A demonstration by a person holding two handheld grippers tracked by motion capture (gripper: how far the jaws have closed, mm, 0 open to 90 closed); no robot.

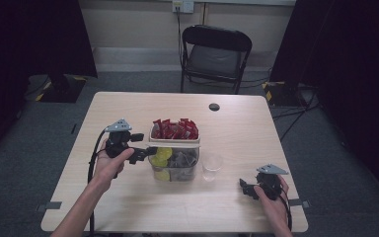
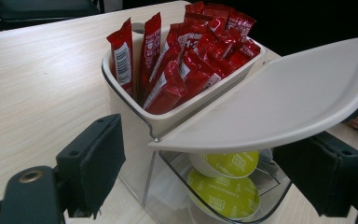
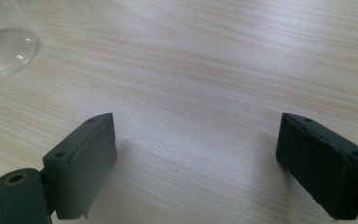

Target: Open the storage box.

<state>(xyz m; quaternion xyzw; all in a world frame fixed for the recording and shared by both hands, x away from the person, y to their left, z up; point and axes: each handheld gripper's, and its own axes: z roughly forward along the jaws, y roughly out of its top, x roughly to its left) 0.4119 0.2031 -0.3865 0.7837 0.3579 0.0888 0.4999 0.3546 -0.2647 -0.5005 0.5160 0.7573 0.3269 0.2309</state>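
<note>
A clear box (image 1: 175, 165) stands mid-table with a cream tray on top full of red sachets (image 1: 174, 129). In the left gripper view the sachets (image 2: 186, 56) stand upright and the cream hinged lid (image 2: 279, 102) is tilted up over the clear compartment, where yellow-topped capsules (image 2: 230, 163) lie. My left gripper (image 1: 145, 150) is at the box's left side; its jaws (image 2: 212, 135) stand wide open on either side of the box's corner, gripping nothing. My right gripper (image 1: 244, 186) rests near the front right, open (image 3: 196, 126) over bare wood. A clear glass (image 1: 211, 167) stands right of the box.
The wooden table (image 1: 128, 108) has a small black disc (image 1: 214, 106) near its far edge. A black folding chair (image 1: 216, 54) stands beyond the table. The glass's base (image 3: 0, 46) is at the upper left in the right gripper view.
</note>
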